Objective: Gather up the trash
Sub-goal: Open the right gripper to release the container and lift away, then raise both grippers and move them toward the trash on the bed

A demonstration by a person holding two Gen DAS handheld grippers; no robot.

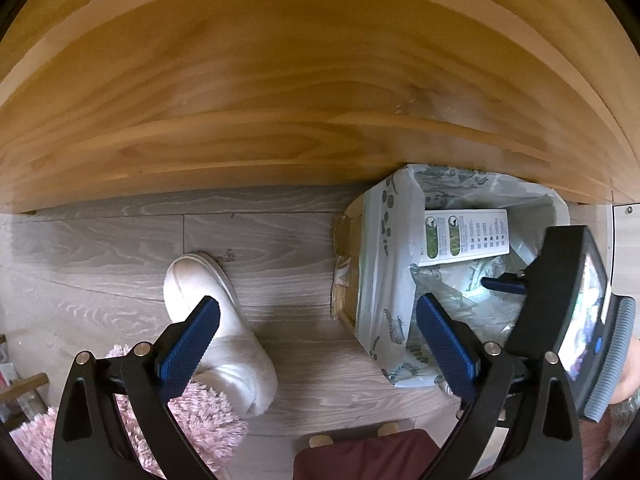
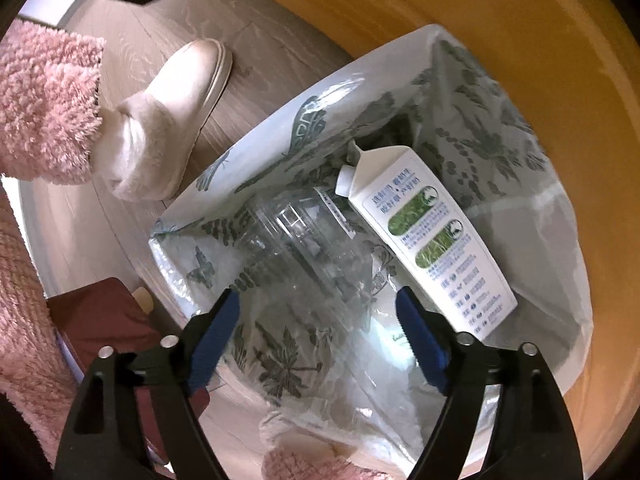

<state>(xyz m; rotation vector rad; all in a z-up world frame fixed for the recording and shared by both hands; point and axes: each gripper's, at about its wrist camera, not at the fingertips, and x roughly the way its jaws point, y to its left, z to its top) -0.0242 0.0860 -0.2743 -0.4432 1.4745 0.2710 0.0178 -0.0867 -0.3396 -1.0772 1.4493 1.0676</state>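
floor (image 1: 280,236): grey wood-grain planks | on it: lined cardboard bin (image 1: 348,248) tight against wooden furniture front (image 1: 280,100); white slipper (image 1: 224,336), on a foot, left of bin, apart from it; dark red cushioned stool (image 1: 360,452) near bottom edge, light legs showing

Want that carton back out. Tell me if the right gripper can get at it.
Probably yes. The right gripper hangs open over the bag's open mouth, and the milk carton lies on top, uncovered, beside the clear plastic bottle.

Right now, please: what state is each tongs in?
Left tongs: open, holding nothing.
Right tongs: open, nothing gripped, above the bin bag.
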